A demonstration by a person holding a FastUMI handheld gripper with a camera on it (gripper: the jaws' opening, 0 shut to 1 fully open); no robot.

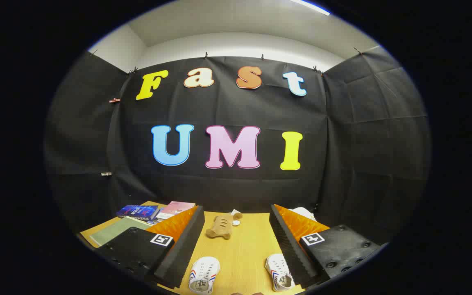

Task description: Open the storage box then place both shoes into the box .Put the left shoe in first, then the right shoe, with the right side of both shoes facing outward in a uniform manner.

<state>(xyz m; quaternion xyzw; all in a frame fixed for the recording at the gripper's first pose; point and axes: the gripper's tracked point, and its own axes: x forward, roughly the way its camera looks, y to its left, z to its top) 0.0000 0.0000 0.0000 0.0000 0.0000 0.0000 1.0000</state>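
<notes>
My gripper (236, 241) is open, its two fingers spread wide over the wooden table (240, 250), with nothing held between them. Two small white shoes with red and blue stripes lie on the table between the fingers: one shoe (203, 274) close to the left finger (180, 250), the other shoe (279, 276) close to the right finger (289, 250). Both point their toes away from me. A white object (303, 213) peeks out behind the right finger; I cannot tell what it is.
A tan plush toy (221, 226) lies on the table beyond the shoes, with a small white item (236, 223) beside it. Several books (137, 212) and a green folder (115, 230) lie at the back left, behind the left finger.
</notes>
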